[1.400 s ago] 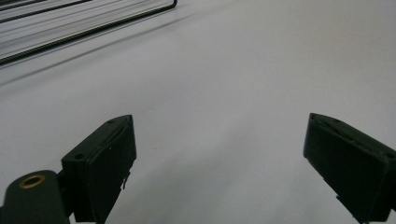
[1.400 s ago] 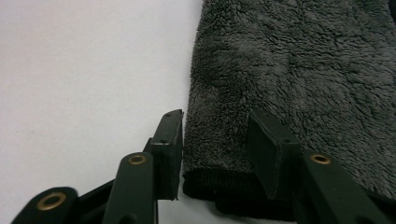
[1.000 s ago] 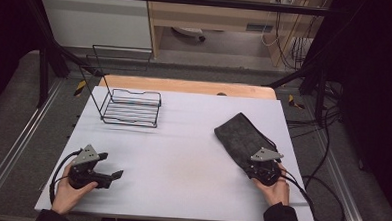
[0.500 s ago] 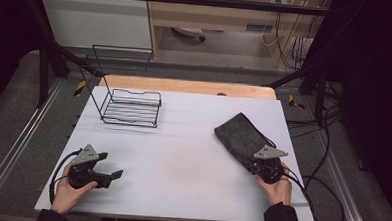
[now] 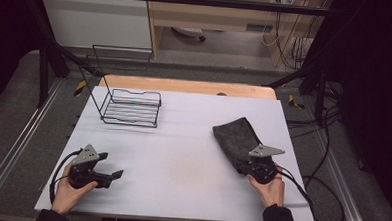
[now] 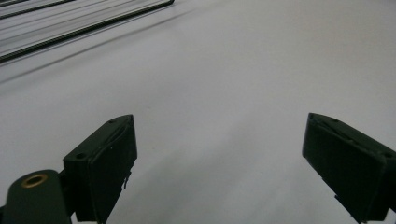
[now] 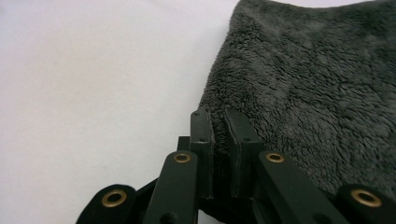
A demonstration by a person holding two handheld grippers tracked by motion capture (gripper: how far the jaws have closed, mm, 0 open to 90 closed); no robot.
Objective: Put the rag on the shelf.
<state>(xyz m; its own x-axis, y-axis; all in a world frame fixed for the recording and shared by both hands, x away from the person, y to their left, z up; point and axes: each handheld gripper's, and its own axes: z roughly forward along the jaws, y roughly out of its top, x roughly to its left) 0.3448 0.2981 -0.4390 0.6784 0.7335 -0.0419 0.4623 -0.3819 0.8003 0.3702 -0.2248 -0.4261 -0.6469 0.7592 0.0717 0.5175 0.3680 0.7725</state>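
Note:
A dark grey fleecy towel [image 5: 235,135] lies folded on the right side of the white table [image 5: 192,140]. My right gripper [image 5: 247,162] sits at the towel's near end, held by a hand. In the right gripper view its jaws stand nearly together, with the towel's [image 7: 317,84] near edge pinched between the fingertips [image 7: 201,122], so the right gripper [image 7: 219,119] is shut on the cloth. My left gripper [image 5: 112,176] rests at the table's front left in the other hand. Its jaws are wide apart over bare table, and the left gripper [image 6: 219,135] holds nothing.
A black wire basket [image 5: 131,107] stands at the table's back left; its wires [image 6: 70,28] cross the top left of the left gripper view. A wooden strip [image 5: 185,86] runs along the table's far edge. Cables [image 5: 305,195] trail off the right side.

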